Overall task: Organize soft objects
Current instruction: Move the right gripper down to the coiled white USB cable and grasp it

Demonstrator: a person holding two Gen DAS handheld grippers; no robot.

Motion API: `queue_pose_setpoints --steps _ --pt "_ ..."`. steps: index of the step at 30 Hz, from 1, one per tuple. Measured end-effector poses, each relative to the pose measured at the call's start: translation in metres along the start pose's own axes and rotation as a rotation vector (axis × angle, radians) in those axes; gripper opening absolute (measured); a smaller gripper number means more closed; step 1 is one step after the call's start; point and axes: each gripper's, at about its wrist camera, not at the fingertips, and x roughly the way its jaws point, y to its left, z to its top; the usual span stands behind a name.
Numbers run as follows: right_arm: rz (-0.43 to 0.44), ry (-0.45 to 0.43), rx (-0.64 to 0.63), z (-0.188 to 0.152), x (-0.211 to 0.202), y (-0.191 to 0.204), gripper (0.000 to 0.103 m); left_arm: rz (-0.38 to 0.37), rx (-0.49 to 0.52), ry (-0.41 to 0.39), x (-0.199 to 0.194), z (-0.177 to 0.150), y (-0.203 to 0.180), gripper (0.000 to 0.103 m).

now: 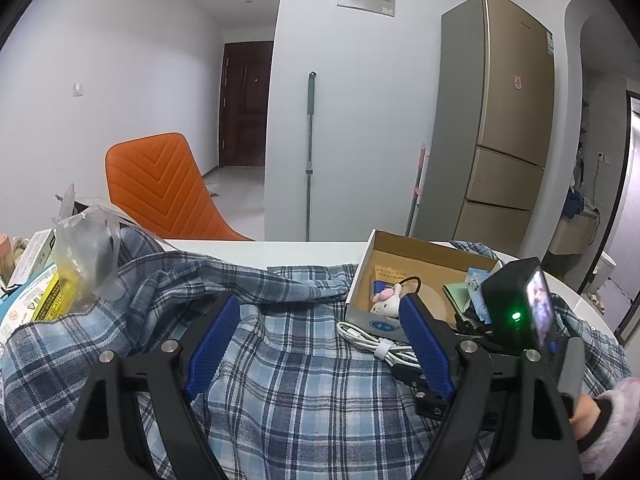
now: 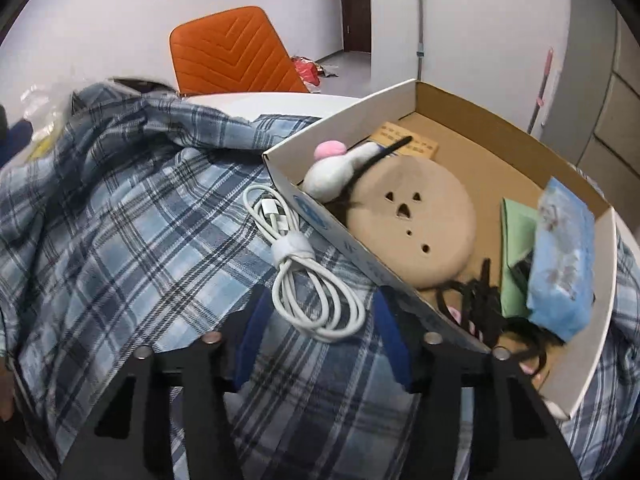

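Note:
A blue plaid shirt (image 1: pixel 288 384) lies rumpled over the white table (image 1: pixel 280 252); it also shows in the right wrist view (image 2: pixel 120 248). A coiled white cable (image 2: pixel 308 276) rests on it beside an open cardboard box (image 2: pixel 400 96). The box holds a white and pink plush toy (image 2: pixel 332 172), a tan round cushion (image 2: pixel 416 220), a blue tissue pack (image 2: pixel 560 260) and black cords. My right gripper (image 2: pixel 320 340) is open, its jaws on either side of the cable's near end. My left gripper (image 1: pixel 320 348) is open just above the shirt. The cable (image 1: pixel 376 344) and box (image 1: pixel 424 256) also show in the left wrist view.
An orange chair (image 1: pixel 160 188) stands behind the table. Crumpled clear plastic (image 1: pixel 88 256) and small boxes (image 1: pixel 36 280) sit at the table's left. A mop (image 1: pixel 310 152) leans on the wall and a fridge (image 1: pixel 508 120) stands at the right.

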Motion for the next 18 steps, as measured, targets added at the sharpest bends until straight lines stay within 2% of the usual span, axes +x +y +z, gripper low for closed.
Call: queue_pose_setpoints --steps 1,7,10,12,13,14,16,18 --pt "-0.005 0.003 -0.016 0.000 0.003 0.002 0.041 -0.001 0.002 0.004 0.001 0.000 0.000 0.084" --pt "-0.021 -0.003 -0.045 -0.009 -0.009 0.008 0.032 0.001 0.016 0.014 0.004 -0.003 -0.003 0.084" --pt "-0.019 0.017 -0.052 -0.022 -0.024 0.007 0.032 0.004 0.014 0.018 0.005 -0.003 -0.003 0.084" --pt "0.018 0.049 -0.052 -0.033 -0.033 0.006 0.032 -0.001 0.012 0.020 0.006 -0.003 -0.002 0.084" --pt "0.031 0.057 -0.056 -0.037 -0.037 0.005 0.035 -0.003 0.013 0.019 0.005 -0.003 -0.002 0.084" --pt "0.034 0.060 -0.061 -0.041 -0.042 0.006 0.048 -0.005 0.015 0.016 0.005 -0.003 -0.003 0.084" --pt "0.042 0.040 -0.069 -0.044 -0.050 0.007 0.063 -0.009 0.017 0.014 0.004 -0.003 -0.004 0.084" --pt "0.053 0.011 -0.082 -0.042 -0.054 0.011 0.063 -0.011 0.022 0.013 0.004 -0.004 -0.005 0.084"
